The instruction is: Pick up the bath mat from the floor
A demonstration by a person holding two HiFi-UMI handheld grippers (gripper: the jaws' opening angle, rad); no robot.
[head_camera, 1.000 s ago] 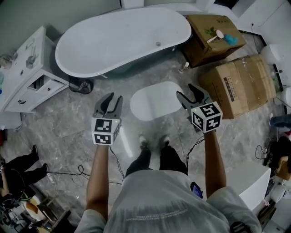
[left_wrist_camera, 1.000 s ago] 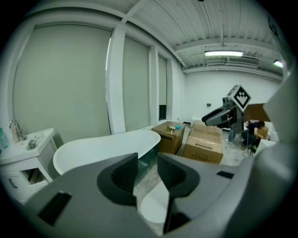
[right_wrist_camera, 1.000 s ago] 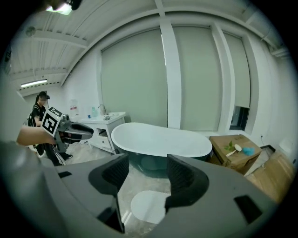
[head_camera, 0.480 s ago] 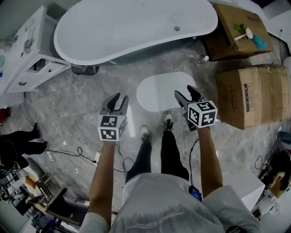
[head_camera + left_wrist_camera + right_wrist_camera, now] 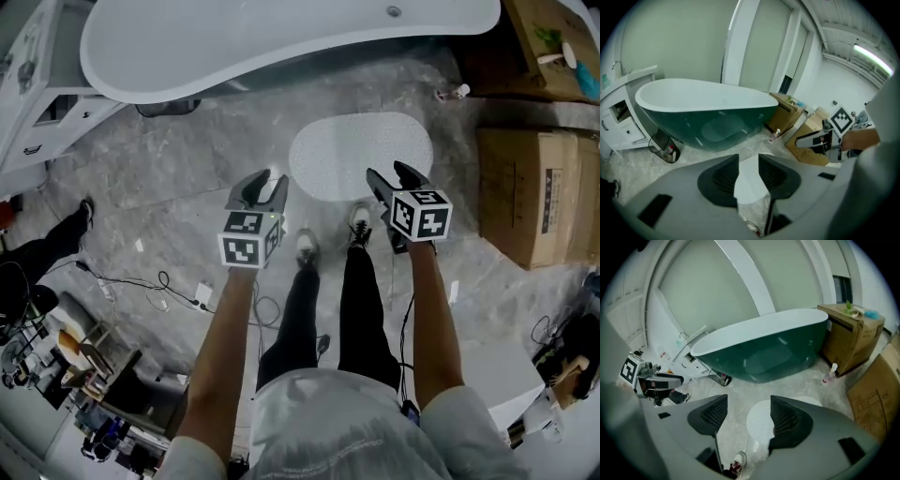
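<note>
My left claw (image 5: 266,183) wide, right claw (image 5: 389,173) just opening wider, both empty; flat bath mat (image 5: 361,150) could slip free, or my shoe (image 5: 360,219) could pin its edge.

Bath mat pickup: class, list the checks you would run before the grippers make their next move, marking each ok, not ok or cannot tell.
1. Bath mat lies flat, visible top bare: ok.
2. Left gripper jaws apart, empty: ok.
3. Right gripper jaws apart, just been opening, nothing gripped between them: ok.
4. Either gripper touching the mat: not ok, both are short of it.
5. Shoe clear of the mat's near edge: cannot tell.
</note>
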